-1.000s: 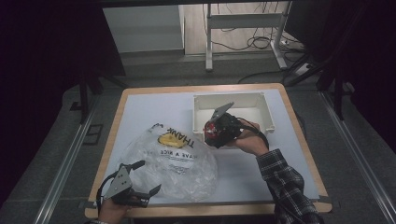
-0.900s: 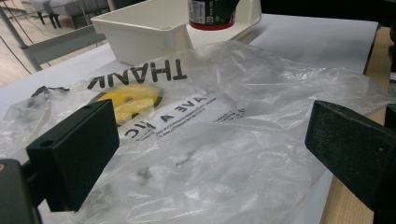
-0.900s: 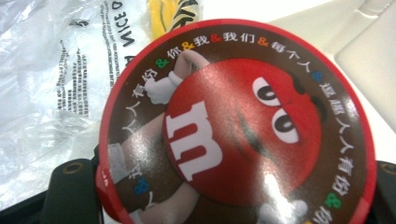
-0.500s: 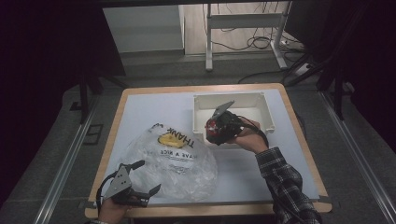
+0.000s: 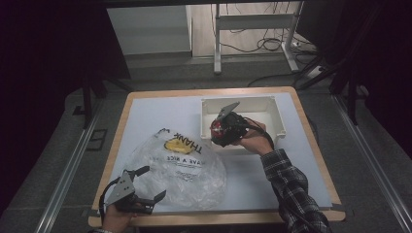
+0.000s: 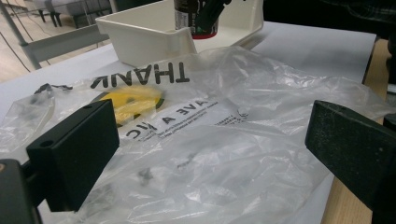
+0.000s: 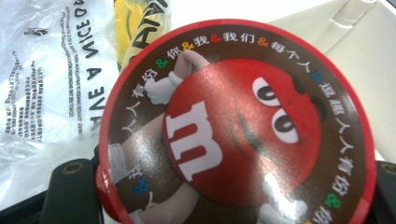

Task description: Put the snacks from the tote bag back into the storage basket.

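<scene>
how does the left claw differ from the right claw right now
The left claw is open, its jaws standing wide apart with nothing between them; the right claw is shut on a red-lidded candy tub. The left claw sits low at the near edge of the plastic bag; the right claw is by the white bin. Both have black jaws and are hand-held.

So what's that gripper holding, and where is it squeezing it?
The right gripper holds a round red-lidded candy container, jaws pressing its two opposite sides just below the lid. The left gripper is open, holding nothing, at the plastic bag.
</scene>
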`<state>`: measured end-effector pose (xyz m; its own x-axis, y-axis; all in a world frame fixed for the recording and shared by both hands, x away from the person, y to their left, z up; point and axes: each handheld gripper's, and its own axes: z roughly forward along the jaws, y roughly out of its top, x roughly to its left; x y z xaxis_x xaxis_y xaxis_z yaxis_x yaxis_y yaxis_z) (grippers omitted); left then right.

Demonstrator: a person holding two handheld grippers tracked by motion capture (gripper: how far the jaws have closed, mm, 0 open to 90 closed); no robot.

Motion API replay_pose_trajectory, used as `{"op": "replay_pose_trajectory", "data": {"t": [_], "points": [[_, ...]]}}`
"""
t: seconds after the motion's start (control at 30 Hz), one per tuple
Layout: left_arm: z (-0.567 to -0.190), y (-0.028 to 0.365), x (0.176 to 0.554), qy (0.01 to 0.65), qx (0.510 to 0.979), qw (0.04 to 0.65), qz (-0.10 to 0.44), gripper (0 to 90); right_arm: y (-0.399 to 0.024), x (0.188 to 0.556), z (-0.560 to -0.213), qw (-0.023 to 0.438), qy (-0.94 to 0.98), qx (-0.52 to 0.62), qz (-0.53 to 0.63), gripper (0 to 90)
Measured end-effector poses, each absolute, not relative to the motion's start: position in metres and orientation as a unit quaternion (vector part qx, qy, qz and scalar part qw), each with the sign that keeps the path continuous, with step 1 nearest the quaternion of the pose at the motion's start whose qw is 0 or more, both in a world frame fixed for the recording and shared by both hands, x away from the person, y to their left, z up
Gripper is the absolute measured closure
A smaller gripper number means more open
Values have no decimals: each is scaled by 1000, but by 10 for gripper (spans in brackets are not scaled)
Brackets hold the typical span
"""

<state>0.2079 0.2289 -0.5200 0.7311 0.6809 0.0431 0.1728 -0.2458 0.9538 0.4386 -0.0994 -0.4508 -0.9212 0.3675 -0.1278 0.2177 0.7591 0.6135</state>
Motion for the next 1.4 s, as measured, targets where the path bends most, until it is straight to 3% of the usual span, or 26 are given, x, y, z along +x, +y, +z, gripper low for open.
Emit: {"op": "replay_pose_trajectory", "data": {"t": [1.4], "points": [[-519, 238, 209, 306, 724, 575, 228, 28, -80, 480, -474, 122, 933, 161, 297, 255]]}}
